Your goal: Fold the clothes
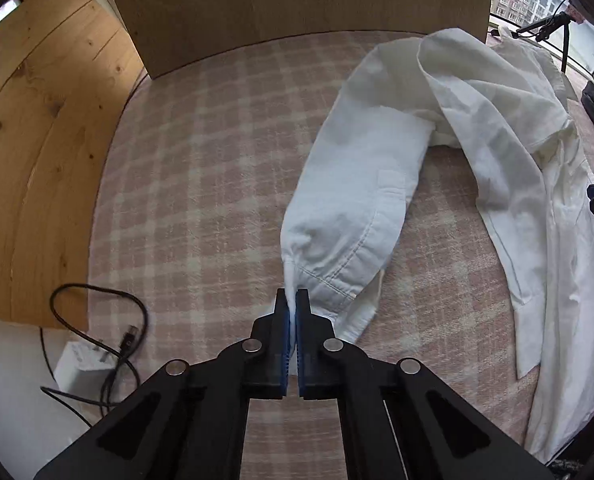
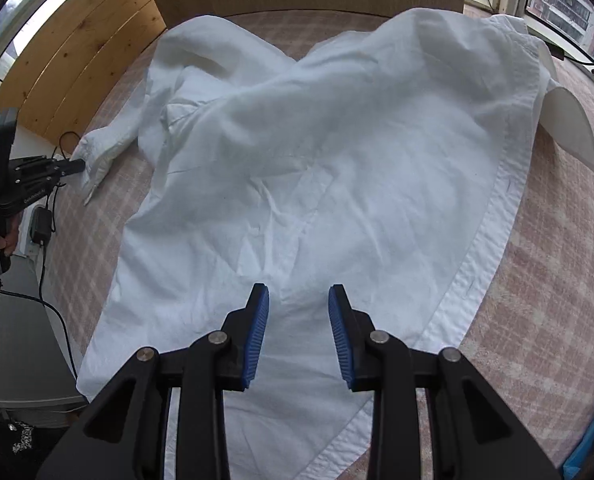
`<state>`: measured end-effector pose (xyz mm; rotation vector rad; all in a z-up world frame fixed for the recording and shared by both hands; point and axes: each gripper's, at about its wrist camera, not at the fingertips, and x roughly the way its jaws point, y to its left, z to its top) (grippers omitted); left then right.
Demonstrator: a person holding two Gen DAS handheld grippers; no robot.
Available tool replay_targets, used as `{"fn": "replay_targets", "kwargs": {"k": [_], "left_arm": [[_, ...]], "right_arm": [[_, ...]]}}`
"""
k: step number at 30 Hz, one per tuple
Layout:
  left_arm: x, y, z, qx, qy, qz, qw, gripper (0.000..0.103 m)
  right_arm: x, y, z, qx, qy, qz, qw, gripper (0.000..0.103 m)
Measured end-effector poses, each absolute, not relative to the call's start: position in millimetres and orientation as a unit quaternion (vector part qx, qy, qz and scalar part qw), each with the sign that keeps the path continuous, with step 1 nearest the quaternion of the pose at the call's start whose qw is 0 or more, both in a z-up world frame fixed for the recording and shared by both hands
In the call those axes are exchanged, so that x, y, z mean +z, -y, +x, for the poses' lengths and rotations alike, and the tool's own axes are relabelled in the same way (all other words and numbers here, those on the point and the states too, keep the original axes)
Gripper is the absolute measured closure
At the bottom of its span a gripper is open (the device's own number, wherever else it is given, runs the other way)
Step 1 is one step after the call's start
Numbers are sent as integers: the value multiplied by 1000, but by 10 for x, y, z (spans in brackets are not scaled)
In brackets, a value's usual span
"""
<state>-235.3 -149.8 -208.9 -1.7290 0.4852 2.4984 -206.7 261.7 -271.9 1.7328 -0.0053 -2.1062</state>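
Note:
A white long-sleeved shirt lies spread and creased on a pink plaid bed cover. In the left wrist view its sleeve stretches toward me, and my left gripper is shut on the cuff's edge. That same gripper shows at the far left of the right wrist view, pinching the cuff. My right gripper hovers open over the shirt's body near the hem, with nothing between its blue pads. The collar lies at the far right.
A wooden headboard stands at the back and a pine panel on the left. Beside the bed lie a black cable and a white charger. A person's hand holds the left gripper. Windows are behind.

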Motion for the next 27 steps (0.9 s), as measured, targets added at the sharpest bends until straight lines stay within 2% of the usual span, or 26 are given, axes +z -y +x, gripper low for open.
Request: {"fn": "replay_targets", "kwargs": {"k": [1, 2, 3, 4, 5, 8, 12, 19, 22, 24, 26, 27], "left_arm": [[-2026, 1650, -2493, 810, -178, -559, 5, 88], [-1977, 1811, -2643, 805, -199, -558, -27, 70], [-1940, 1965, -2779, 800, -212, -558, -55, 62], [-1898, 2097, -2876, 800, -216, -556, -71, 60], [-1853, 2223, -2962, 800, -218, -553, -82, 60], [-1610, 2276, -2901, 831, -146, -535, -38, 60], [-1604, 1665, -2525, 829, -47, -538, 146, 52], [-1939, 928, -2597, 801, -18, -559, 216, 49], [-2083, 623, -2640, 788, -7, -566, 242, 48], [-2179, 420, -2669, 779, 1, -571, 259, 49], [-2275, 216, -2697, 769, 9, -576, 277, 98], [-2199, 261, -2717, 773, -2, -573, 273, 99]], "right_arm": [[-2763, -2618, -2073, -755, 8, 627, 194, 72], [-2780, -2615, -2078, -755, 9, 629, 186, 72], [-2792, -2611, -2082, -756, 10, 630, 179, 72], [-2803, -2608, -2086, -756, 10, 631, 172, 72], [-2804, -2603, -2093, -756, 10, 634, 166, 72], [-2800, -2589, -2120, -754, 5, 638, 156, 71], [-2788, -2580, -2147, -754, 1, 638, 157, 65], [-2756, -2558, -2127, -762, -30, 626, 164, 61], [-2742, -2594, -2110, -767, -23, 619, 171, 56], [-2730, -2630, -2096, -771, -20, 612, 175, 54], [-2717, -2662, -2093, -773, -19, 608, 178, 54], [-2710, -2677, -2092, -774, -19, 607, 180, 54]]}}
